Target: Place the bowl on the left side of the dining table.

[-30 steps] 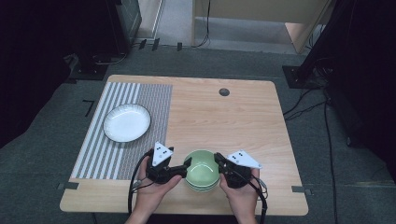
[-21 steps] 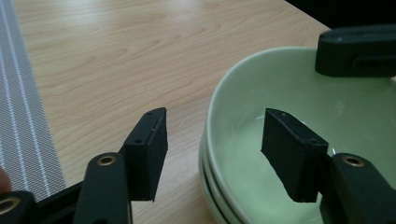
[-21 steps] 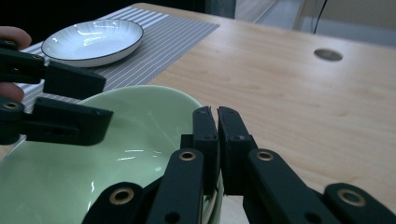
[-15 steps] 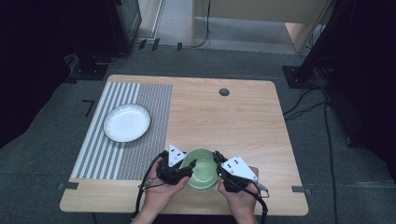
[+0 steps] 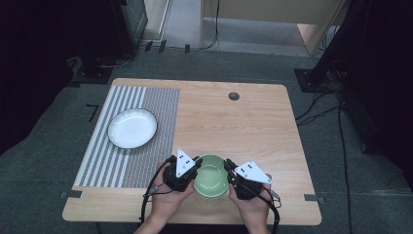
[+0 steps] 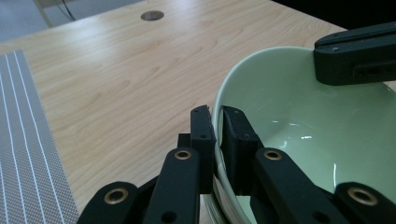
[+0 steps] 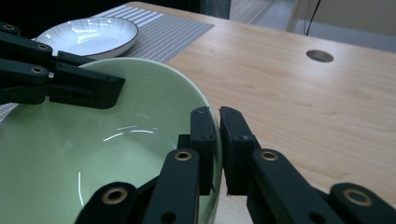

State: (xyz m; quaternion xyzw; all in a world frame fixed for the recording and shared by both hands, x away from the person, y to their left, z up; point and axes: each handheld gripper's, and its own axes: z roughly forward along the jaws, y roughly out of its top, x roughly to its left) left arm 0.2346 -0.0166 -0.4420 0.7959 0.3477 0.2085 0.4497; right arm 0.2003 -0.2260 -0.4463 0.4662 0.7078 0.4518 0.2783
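Fingers of the left gripper (image 5: pixel 196 162) were clamped on the near-left rim of the green bowl (image 5: pixel 211 175), having just been closing onto it; in the left gripper view the two black pads (image 6: pixel 204 135) pinched the rim, one outside the wall, one inside. Right gripper (image 5: pixel 227 165) likewise gripped the opposite rim, jaws tight on the wall w/ one pad (image 7: pixel 203 135) inside the bowl & one outside. Both hands held steady, left hand (image 5: pixel 165 197) & right hand (image 5: pixel 253 204) coming in from the table's near edge.

Bowl sat at the front centre of the wooden table (image 5: pixel 253 122), between the two grippers, just right of the striped grey placemat (image 5: pixel 141 141). It appeared to rest atop at least one more bowl of the same colour, a second rim showing below it in the high view; how many lay stacked could not be told. Bowl's inside was glossy & empty, light glinting off the bottom.

White plate (image 5: pixel 132 127) w/ a dark rim lay on the placemat, well apart from the bowl, toward the table's left. Small round cable port (image 5: pixel 234 96) marked the table's far side.
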